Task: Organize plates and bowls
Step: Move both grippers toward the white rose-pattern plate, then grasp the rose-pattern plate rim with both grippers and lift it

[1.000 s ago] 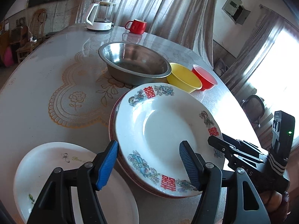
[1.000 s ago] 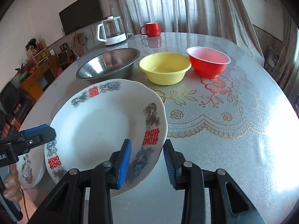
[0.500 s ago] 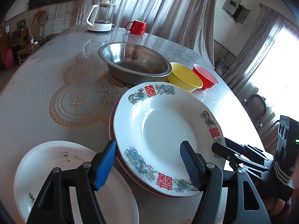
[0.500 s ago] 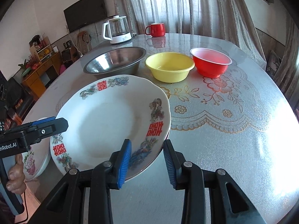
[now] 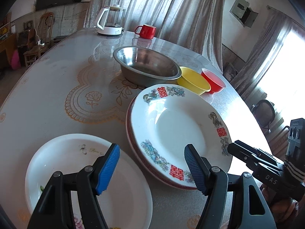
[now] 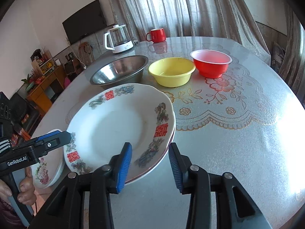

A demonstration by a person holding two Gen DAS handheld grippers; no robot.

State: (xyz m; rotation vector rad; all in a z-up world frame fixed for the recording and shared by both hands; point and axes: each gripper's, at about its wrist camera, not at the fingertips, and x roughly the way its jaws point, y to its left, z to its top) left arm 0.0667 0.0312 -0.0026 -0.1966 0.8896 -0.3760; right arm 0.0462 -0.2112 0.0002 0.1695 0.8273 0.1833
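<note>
Nearest in the right wrist view, the right gripper (image 6: 149, 161) has its jaws spread, and they have just been opening. The near rim of the decorated plate (image 6: 118, 126) lies between the blue pads, and neither pad is seen pressing on it. That plate (white, with red characters and painted motifs round the rim) rests on top of a red-rimmed plate (image 5: 131, 139), the two stacked on the counter (image 6: 238, 143).

In the left wrist view, the left gripper (image 5: 151, 167) hangs with its jaws spread wide and nothing between them. It sits above the gap between the stack on the right and a white floral plate (image 5: 63, 162) on the near left. A hand (image 6: 22, 187) grips the left tool's handle at the near left edge.

Farther back stands a steel bowl (image 6: 120, 71), just beyond the stack's far rim. To its right sit a yellow bowl (image 6: 171, 73) and then a red bowl (image 6: 211, 63), in a row. At the far end of the counter are a white kettle (image 6: 118, 39) and a red mug (image 6: 157, 35), with curtains behind.
</note>
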